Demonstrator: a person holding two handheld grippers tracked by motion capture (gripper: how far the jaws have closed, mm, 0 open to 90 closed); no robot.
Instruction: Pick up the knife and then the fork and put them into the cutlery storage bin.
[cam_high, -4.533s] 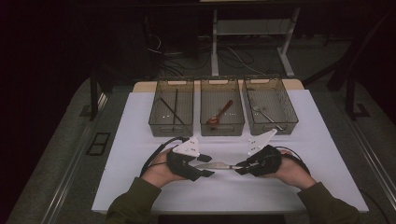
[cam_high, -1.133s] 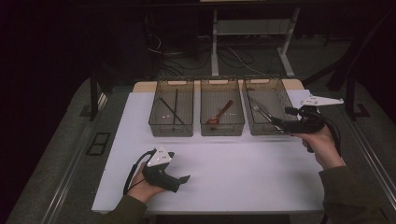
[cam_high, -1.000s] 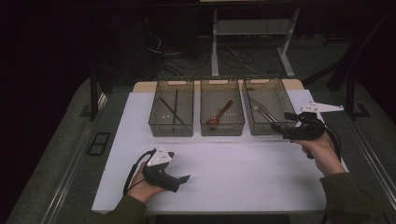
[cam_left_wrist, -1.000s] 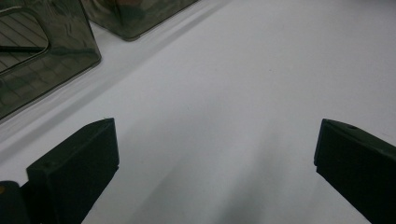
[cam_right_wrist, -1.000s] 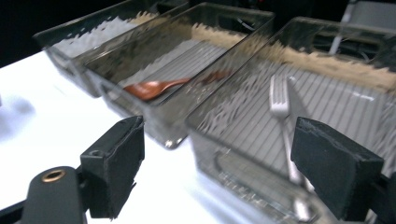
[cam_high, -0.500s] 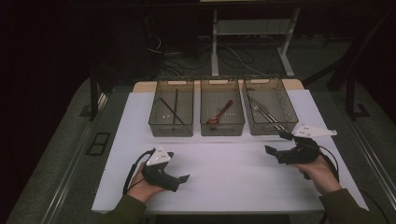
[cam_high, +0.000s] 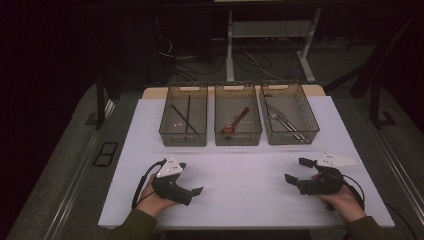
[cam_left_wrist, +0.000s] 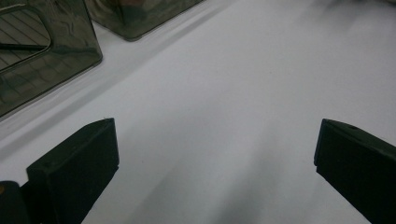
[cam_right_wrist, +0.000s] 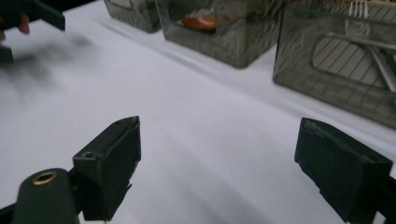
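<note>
High view and both gripper views: both tools rest low over the bare near half of the white table sheet (cam_high: 240, 175), well apart from each other. The left black two-jaw gripper (cam_high: 192, 192) sits at the near left, its jaws spread wide with nothing between them, as the left gripper view confirms. The right black two-jaw gripper (cam_high: 299, 172) sits at the near right, jaws likewise spread and empty, pointing toward the middle of the table.

Three smoky translucent plastic bins stand in a row at the far side of the sheet. The left bin (cam_high: 183, 136) holds dark thin chopsticks (cam_high: 184, 116); the middle bin (cam_high: 238, 135) holds a reddish-brown wooden spoon (cam_high: 236, 121); the right bin (cam_high: 292, 134), nearest the right gripper, holds silvery metal forks (cam_high: 285, 120) lying lengthwise.

No loose utensil lies on the sheet, so the sorting appears complete or paused, and the step in hand is judged to be a return to rest. To do it well, keep each gripper level and just above or on the sheet, keep the jaws parted so nothing is caught, and hold both clear of the bin walls. The trailing cables should stay behind the hands, away from the bins.
</note>
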